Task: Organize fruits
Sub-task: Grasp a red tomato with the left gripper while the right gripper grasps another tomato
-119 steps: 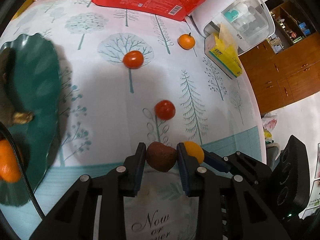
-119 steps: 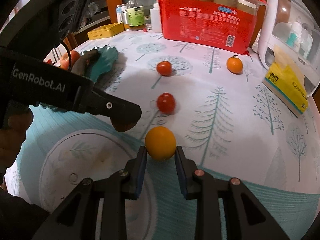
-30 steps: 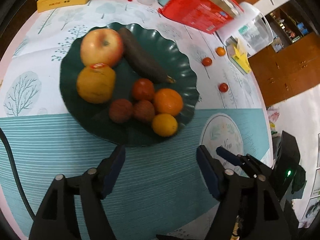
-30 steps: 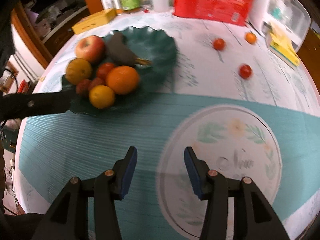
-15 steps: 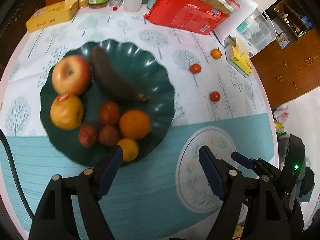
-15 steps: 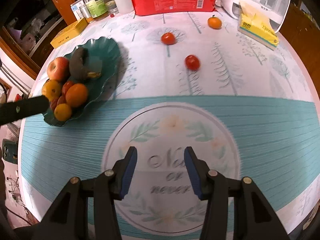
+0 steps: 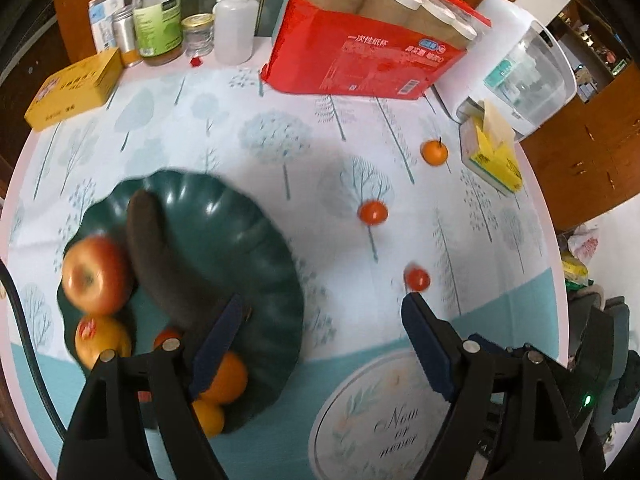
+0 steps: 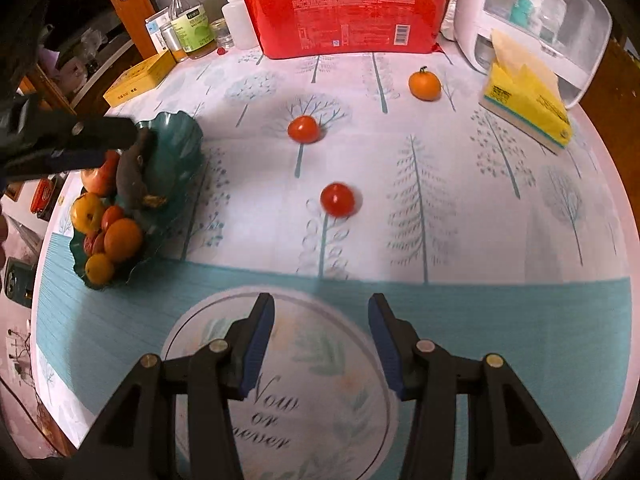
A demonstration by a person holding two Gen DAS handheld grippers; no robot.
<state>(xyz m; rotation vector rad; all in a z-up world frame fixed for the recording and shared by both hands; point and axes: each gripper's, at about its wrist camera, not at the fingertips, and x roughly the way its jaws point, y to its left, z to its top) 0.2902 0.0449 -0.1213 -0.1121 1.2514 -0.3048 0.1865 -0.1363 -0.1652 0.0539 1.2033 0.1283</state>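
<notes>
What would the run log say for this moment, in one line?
left gripper: opening, empty | right gripper: open, empty | green plate: holds fruit | on tablecloth: two tomatoes, small orange

Count, both wrist views.

On bench, loose: 2 red tomatoes, near one and far one; 1 small orange with stem.

Green plate: 1 plate. In it: 1 apple, 1 dark banana, 1 yellow-orange fruit with sticker, 1 large orange, 1 small yellow-orange citrus. Small red fruits partly hidden; at least 2 seen, exact count uncertain.

Back of bench: 1 red pack of paper cups, 1 tissue pack, 1 yellow box, 1 white squeeze bottle.
</notes>
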